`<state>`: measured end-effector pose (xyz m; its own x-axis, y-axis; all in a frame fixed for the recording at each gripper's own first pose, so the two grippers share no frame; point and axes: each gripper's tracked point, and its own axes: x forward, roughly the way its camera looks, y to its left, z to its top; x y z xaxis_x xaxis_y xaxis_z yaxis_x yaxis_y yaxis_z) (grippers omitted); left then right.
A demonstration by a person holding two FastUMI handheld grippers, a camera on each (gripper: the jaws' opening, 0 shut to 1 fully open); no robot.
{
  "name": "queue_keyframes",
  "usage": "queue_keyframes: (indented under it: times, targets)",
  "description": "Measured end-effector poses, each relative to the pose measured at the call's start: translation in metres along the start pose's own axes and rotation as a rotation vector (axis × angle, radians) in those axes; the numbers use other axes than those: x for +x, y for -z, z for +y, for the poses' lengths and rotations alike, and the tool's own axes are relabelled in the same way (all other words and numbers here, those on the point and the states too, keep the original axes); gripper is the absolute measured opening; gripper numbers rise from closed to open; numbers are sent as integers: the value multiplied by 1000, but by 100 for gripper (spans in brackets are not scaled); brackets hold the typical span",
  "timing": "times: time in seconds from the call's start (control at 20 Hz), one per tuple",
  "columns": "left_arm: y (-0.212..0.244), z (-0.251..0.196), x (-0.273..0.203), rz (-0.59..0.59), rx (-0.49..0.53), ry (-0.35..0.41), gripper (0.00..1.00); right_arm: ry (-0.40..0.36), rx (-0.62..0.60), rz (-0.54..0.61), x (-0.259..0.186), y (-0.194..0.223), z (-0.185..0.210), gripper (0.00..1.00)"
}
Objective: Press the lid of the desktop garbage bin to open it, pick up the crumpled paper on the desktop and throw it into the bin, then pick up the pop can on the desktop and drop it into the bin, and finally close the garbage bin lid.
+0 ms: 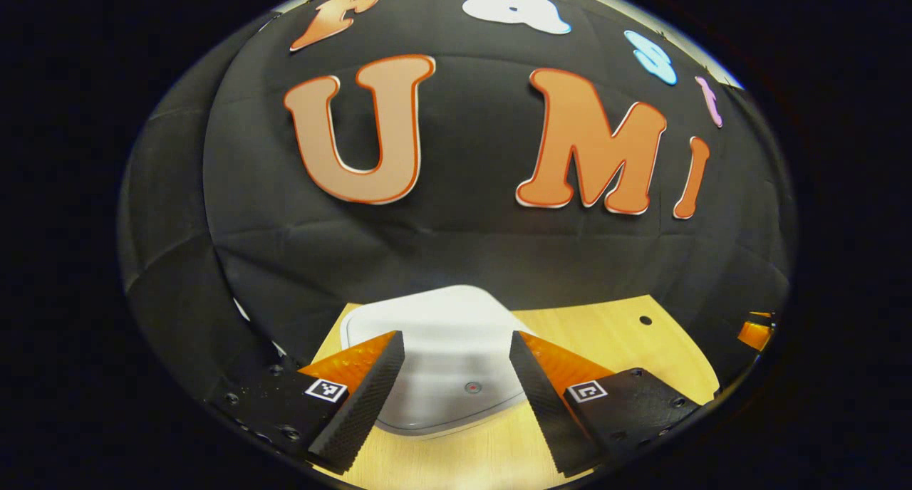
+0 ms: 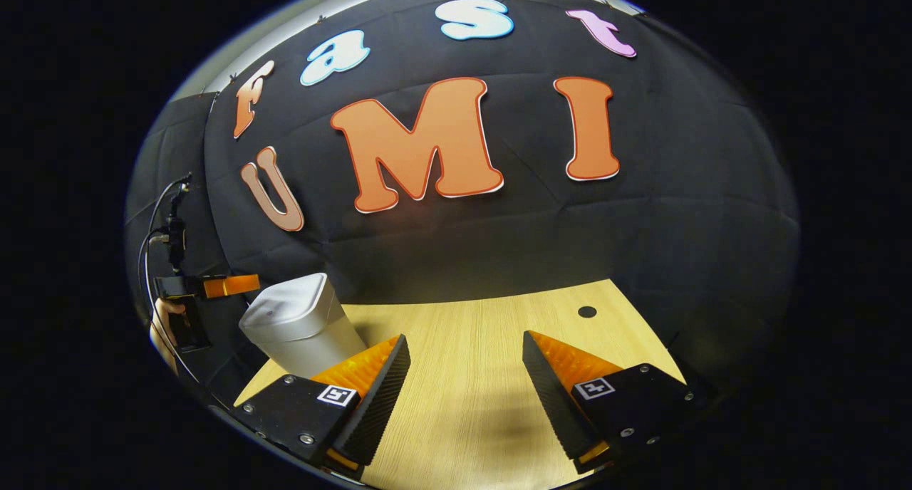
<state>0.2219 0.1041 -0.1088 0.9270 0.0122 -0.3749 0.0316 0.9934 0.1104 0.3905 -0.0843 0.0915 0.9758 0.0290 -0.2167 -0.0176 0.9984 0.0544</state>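
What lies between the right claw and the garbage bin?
Only bare wooden desktop, seen in the right gripper view; the right claw hangs open beside the closed garbage bin.

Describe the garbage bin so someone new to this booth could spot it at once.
Start at the wooden desktop in front of the black cloth wall. Near its left back corner in the right gripper view stands the garbage bin, pale and tapering downward. Its rounded-square lid, shut, carries a small red dot.

Hidden and cut-off parts
Your left gripper's fingers [image 1: 370, 387] covered the bin lid's [image 1: 442, 333] front corners; in the right gripper view, your hand [image 2: 162, 319] was cut off.
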Motion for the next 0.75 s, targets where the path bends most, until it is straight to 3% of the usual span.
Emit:
queue_keyframes:
  times: [0.25,0.55,0.65,0.75]
  targets:
    - [-27,-27,-8,-188,15,75,94,-2,-43,-68,-7,-11,8,95]
    - [-19,-54,-22,-283,58,99,94,10,-104,-91,-13,-9,9,95]
    - [-14,-66,-25,-299,42,134,94,-1,-90,-110,-15,-11,13,100]
    - [-6,-68,-24,-286,33,140,94,-2,-85,-120,-14,-11,13,95]
